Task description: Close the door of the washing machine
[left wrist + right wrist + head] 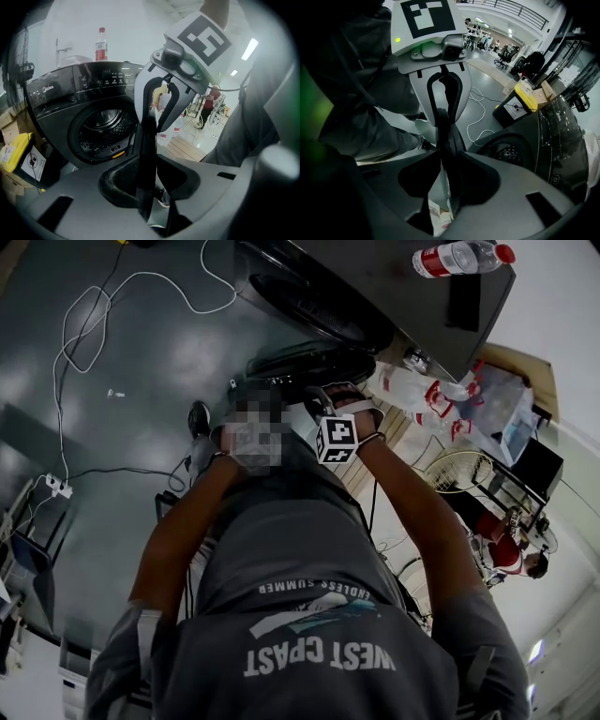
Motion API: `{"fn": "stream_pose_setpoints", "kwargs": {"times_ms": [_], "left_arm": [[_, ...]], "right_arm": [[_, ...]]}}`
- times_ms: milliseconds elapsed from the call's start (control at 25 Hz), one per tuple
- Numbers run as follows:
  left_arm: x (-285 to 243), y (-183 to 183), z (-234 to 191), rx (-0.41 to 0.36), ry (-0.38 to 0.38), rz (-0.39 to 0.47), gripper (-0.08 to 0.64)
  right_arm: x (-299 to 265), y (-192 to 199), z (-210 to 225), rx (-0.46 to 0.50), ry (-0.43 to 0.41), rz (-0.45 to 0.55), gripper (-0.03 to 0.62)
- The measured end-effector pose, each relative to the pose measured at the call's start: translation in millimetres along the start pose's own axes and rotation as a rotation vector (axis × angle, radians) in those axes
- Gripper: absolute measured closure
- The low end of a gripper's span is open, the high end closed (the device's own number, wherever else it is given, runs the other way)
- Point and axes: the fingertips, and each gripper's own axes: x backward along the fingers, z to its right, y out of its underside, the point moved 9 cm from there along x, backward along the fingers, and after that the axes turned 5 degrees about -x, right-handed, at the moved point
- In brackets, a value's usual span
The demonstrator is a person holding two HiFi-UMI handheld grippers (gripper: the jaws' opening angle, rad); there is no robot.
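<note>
A white cable [84, 324] loops over the dark floor to a power strip [58, 486]. A yellow box [11, 152] sits low at the machine's side, and bags of plastic bottles [441, 399] are heaped at its other side. A red-labelled water bottle [101, 44] stands on top of the washing machine [61, 108], with a flat black object [464, 301] beside it. Between the open door and the drum I see nothing in the way except the two grippers themselves.

The machine is a dark front-loader, its round drum opening [101, 129] exposed and the steel drum showing inside. The door [146, 126] stands swung out in front of it, seen edge-on as a thin dark band. The left gripper [146, 159] has its jaws pressed on that edge, one on each face. The right gripper [450, 153] faces it and is clamped on the same edge.
</note>
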Motion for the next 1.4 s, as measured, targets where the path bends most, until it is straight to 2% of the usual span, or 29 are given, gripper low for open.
{"fn": "stream_pose_setpoints", "kwargs": {"times_ms": [240, 920, 1160, 1400], "left_arm": [[-1.4, -0.2, -28.8, 0.015, -0.056, 0.002, 0.436], [-9.2, -13.7, -103.0, 0.098, -0.191, 0.000, 0.452], [-10.9, -18.8, -118.2, 0.161, -0.208, 0.010, 0.465], [-7.1, -27.9, -128.3, 0.159, -0.225, 0.035, 0.465]], "right_arm": [[-8.3, -4.0, 22.1, -0.072, 0.055, -0.011, 0.454], [-26.0, -8.9, 83.9, -0.201, 0.209, -0.062, 0.448], [-29.7, -7.4, 105.1, -0.253, 0.242, -0.075, 0.445], [-33.4, -3.0, 123.5, -0.297, 0.272, -0.083, 0.442]]}}
